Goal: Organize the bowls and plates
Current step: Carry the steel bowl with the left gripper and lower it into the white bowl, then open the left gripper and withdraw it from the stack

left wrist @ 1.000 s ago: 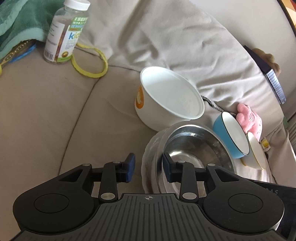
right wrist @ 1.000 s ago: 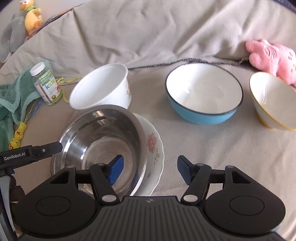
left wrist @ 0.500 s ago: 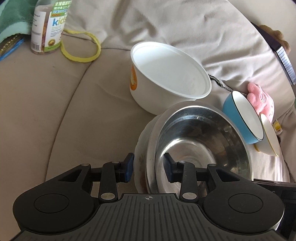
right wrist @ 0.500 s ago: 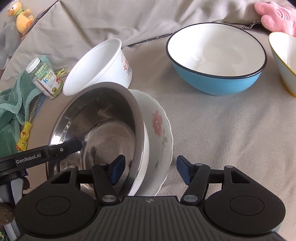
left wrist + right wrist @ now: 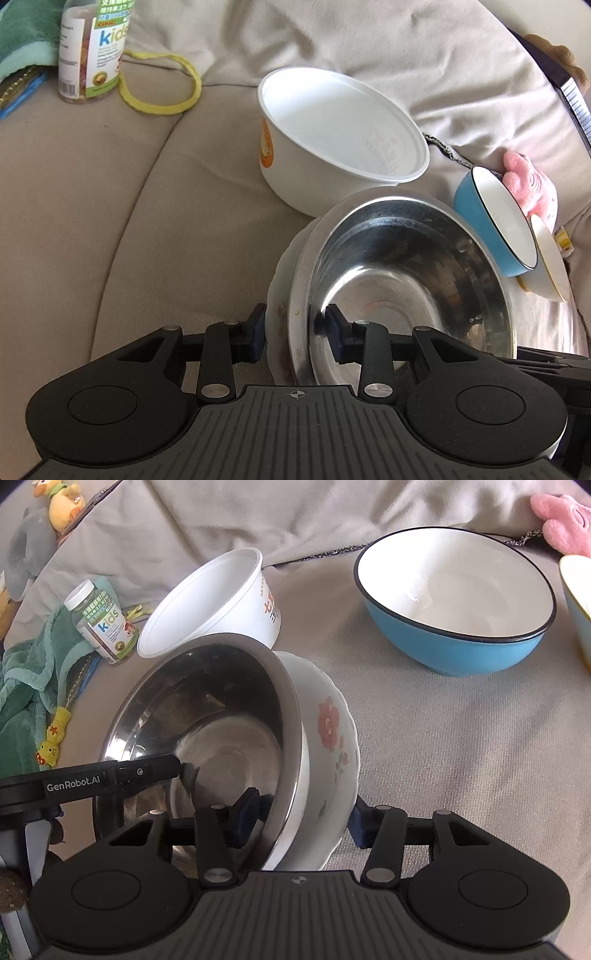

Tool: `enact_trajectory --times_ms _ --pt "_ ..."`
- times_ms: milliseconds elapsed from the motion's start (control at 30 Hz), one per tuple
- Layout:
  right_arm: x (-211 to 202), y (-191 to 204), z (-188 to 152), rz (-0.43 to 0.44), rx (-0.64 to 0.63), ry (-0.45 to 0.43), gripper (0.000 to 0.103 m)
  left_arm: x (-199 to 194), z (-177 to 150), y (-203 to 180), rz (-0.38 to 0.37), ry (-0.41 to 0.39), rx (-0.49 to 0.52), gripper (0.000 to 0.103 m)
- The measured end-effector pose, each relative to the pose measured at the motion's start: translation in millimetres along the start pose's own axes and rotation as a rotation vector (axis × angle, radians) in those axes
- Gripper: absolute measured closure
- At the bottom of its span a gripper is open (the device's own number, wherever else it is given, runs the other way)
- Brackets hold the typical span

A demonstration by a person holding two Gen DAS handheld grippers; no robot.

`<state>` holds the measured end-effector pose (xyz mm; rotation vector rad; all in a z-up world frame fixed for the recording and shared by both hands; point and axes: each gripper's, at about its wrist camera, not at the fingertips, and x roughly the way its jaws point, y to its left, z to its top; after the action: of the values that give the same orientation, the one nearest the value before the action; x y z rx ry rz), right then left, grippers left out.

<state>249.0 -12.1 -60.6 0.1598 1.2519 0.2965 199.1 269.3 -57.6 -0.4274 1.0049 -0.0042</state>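
Observation:
A steel bowl (image 5: 406,288) (image 5: 207,716) sits nested in a white floral bowl (image 5: 280,295) (image 5: 328,731) on a beige sofa cushion. My left gripper (image 5: 295,332) straddles both rims on the near side, one pad outside the floral bowl, one inside the steel bowl, a sliver of gap showing. My right gripper (image 5: 301,818) straddles the opposite rims the same way; its jaws are closing and the inner pad stands just off the steel wall. Behind lie a white paper bowl (image 5: 332,122) (image 5: 221,598), a blue bowl (image 5: 484,218) (image 5: 454,605) and a yellow-rimmed bowl (image 5: 550,262) (image 5: 576,590).
A vitamin bottle (image 5: 92,48) (image 5: 103,620) and a yellow loop (image 5: 162,107) lie at the back left beside a green towel (image 5: 26,686). A pink plush (image 5: 528,184) (image 5: 565,520) rests behind the blue bowl. The sofa's back cushion rises behind everything.
Both grippers have come down over the nested bowls, so their pads now straddle the rims. The right jaws have narrowed around them. The left jaws keep the same width.

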Motion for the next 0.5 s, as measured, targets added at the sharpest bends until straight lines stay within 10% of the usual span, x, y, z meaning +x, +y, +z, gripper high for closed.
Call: enact_trajectory --times_ms 500 --pt "-31.7 -38.2 -17.1 -0.014 0.062 -0.033 0.058 7.2 -11.2 -38.3 -0.103 0.032 0.068 0.054"
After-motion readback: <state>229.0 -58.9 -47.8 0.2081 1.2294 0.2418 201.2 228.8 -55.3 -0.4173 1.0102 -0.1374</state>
